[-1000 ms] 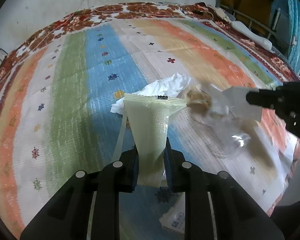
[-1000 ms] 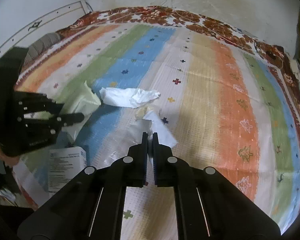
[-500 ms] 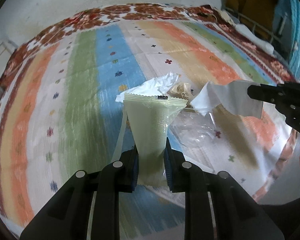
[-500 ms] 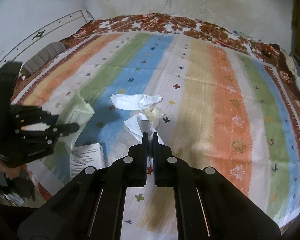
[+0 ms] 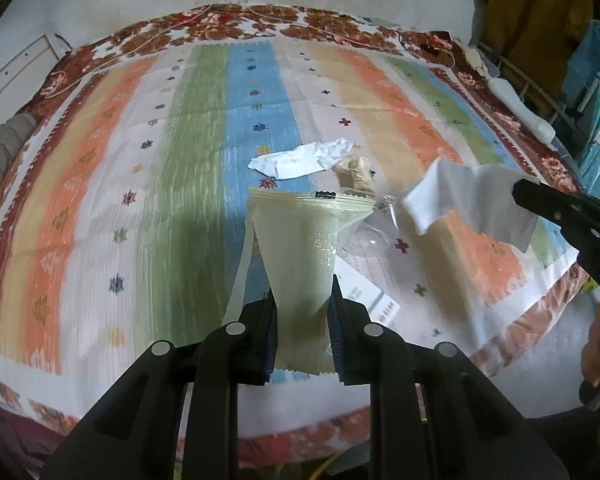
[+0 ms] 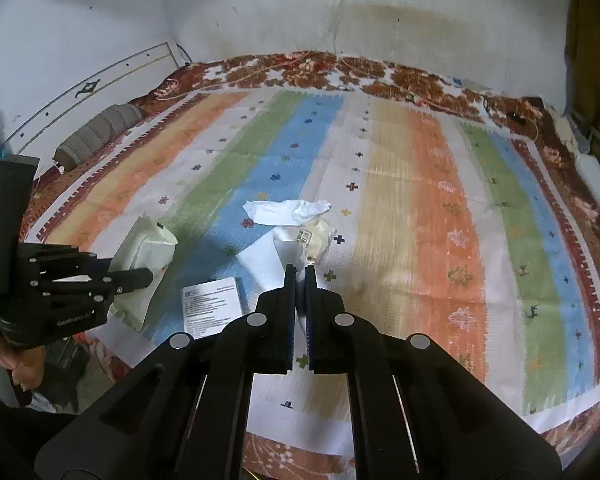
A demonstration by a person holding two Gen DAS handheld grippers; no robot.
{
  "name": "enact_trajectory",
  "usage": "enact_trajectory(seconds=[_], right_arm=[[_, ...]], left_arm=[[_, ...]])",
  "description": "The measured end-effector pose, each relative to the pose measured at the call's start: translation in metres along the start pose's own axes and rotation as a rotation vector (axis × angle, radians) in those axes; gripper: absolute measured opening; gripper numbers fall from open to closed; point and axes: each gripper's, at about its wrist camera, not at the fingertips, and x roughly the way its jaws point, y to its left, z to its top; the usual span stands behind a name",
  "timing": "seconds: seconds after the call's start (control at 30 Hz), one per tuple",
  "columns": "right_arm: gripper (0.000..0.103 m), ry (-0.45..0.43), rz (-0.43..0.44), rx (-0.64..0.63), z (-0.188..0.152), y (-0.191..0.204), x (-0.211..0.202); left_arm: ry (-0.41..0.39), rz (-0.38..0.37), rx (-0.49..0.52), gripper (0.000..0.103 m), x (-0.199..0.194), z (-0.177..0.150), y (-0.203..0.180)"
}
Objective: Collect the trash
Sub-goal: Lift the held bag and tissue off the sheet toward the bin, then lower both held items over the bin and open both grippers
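My left gripper (image 5: 302,300) is shut on a pale green plastic wrapper (image 5: 304,240) that stands up between its pads, lifted above the striped bedspread (image 5: 160,184); the same wrapper (image 6: 146,244) shows in the right wrist view, in the left gripper (image 6: 142,278). My right gripper (image 6: 299,276) is shut on a piece of white paper (image 6: 266,258), seen hanging from it (image 5: 468,196) at the right of the left wrist view. On the bed lie a crumpled white tissue (image 5: 300,158), a small beige wrapper (image 5: 356,174), clear plastic (image 5: 368,232) and a printed leaflet (image 6: 212,306).
The bedspread (image 6: 440,220) covers a bed against a white wall. A grey rolled pillow (image 6: 100,136) lies at the far left edge. A person's hand (image 6: 12,364) holds the left gripper. Metal bed rails and blue cloth (image 5: 596,92) stand to the right.
Both grippers rose and drew back from the bed with their loads. The white paper came up off the clear plastic. More of the bed's near edge and the leaflet now show.
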Motion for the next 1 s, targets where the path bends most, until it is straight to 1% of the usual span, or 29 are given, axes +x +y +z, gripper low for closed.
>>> enact_trajectory(seconds=[0.1, 0.3, 0.4, 0.53, 0.73, 0.87, 1.0], right_arm=[[0.003, -0.006, 0.006, 0.006, -0.003, 0.002, -0.01], [0.003, -0.025, 0.015, 0.017, -0.013, 0.007, -0.033], [0.003, -0.028, 0.013, 0.022, -0.02, 0.011, -0.041], [0.003, -0.038, 0.01, 0.017, -0.029, 0.018, -0.053], [0.003, -0.068, 0.054, 0.024, -0.042, 0.029, -0.076], [0.003, -0.077, 0.068, 0.036, -0.054, 0.034, -0.088], [0.003, -0.086, 0.06, 0.036, -0.066, 0.038, -0.098]], left_arm=[[0.01, 0.002, -0.011, 0.021, -0.01, -0.007, -0.005], [-0.016, 0.02, -0.013, 0.021, -0.03, -0.013, -0.008], [-0.009, 0.0, -0.052, 0.021, -0.038, -0.016, -0.007], [0.004, -0.006, -0.083, 0.021, -0.047, -0.024, -0.01], [0.002, -0.012, -0.101, 0.021, -0.062, -0.039, -0.016], [-0.013, -0.037, -0.115, 0.021, -0.075, -0.048, -0.021], [-0.025, -0.086, -0.154, 0.021, -0.086, -0.06, -0.024]])
